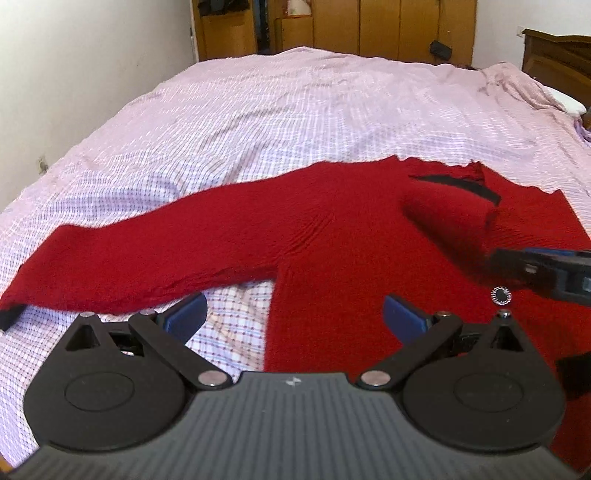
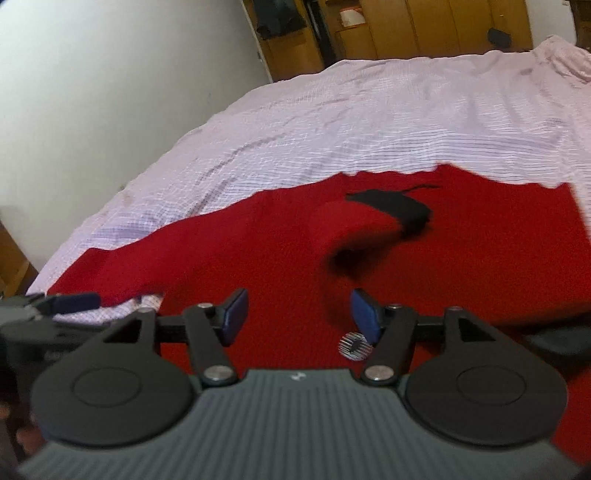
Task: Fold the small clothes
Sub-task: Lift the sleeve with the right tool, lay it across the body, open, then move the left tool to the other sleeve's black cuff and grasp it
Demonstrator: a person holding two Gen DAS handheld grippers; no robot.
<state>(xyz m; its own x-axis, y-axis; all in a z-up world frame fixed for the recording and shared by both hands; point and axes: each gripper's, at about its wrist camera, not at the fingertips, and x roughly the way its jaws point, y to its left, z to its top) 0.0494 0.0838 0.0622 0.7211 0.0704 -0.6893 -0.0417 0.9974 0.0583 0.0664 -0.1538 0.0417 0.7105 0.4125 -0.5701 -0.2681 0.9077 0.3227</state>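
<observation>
A red knitted sweater (image 1: 332, 236) lies flat on the pink checked bed cover (image 1: 277, 110). One sleeve (image 1: 129, 258) stretches out to the left and ends in a black cuff (image 1: 9, 317). The other sleeve (image 2: 351, 225) is folded across the body, its black cuff (image 2: 399, 206) lying on the chest. My left gripper (image 1: 295, 314) hovers open over the armpit and side edge, with nothing between its pads. My right gripper (image 2: 299, 310) is open above the sweater's body, just short of the folded sleeve, and holds nothing. It also shows in the left wrist view as the right gripper (image 1: 517, 269) coming in from the right edge.
A white wall (image 1: 74, 74) runs along the bed's left side. Wooden wardrobes (image 1: 369, 26) stand beyond the far end. A dark headboard (image 1: 554, 55) and a white pillow (image 1: 569, 101) are at the far right. Bare bed cover extends beyond the sweater.
</observation>
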